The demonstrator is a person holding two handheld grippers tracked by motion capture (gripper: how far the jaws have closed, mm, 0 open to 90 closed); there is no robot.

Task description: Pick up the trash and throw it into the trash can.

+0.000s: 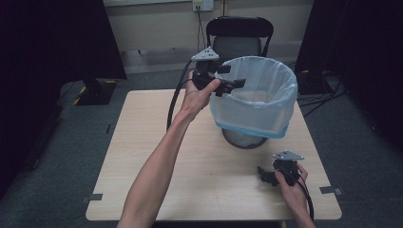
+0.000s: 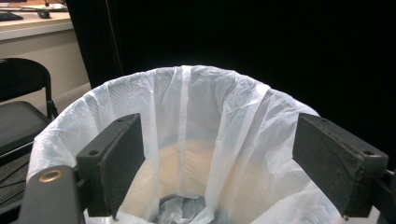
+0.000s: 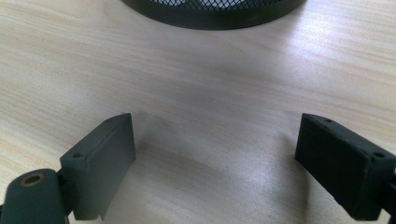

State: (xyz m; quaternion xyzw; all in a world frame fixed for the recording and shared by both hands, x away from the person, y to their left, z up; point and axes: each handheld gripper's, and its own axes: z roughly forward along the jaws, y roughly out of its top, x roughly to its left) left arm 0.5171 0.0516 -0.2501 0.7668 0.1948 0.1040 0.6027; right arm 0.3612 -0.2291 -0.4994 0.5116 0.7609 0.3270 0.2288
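Around the waste bin [image 1: 254,97] everything I see takes its place: it stands on the far right part of the pale wooden tabletop [image 1: 142,156], a black mesh basket lined with a thin white bag [image 1: 266,78] whose edge folds down over the rim, a blue band showing at the bottom of the fold. My left tool [image 1: 228,78] hangs at the bin's left rim, raised above the wood, its jaws spread with nothing between them; from the left gripper view I look between the pads [image 2: 119,163] straight into the liner, crumpled plastic lying at the bottom. My right tool [image 1: 267,175] sits low on the tabletop in front of the bin and a little to its right, jaws wide apart over bare wood grain, the bin's mesh base [image 3: 210,11] just ahead. Behind the bin a black folding chair [image 1: 240,35] faces the table, and beyond that a pale wall with a socket. Dark curtains flank both sides; grey carpet lies beneath, with cables trailing right of the bin.
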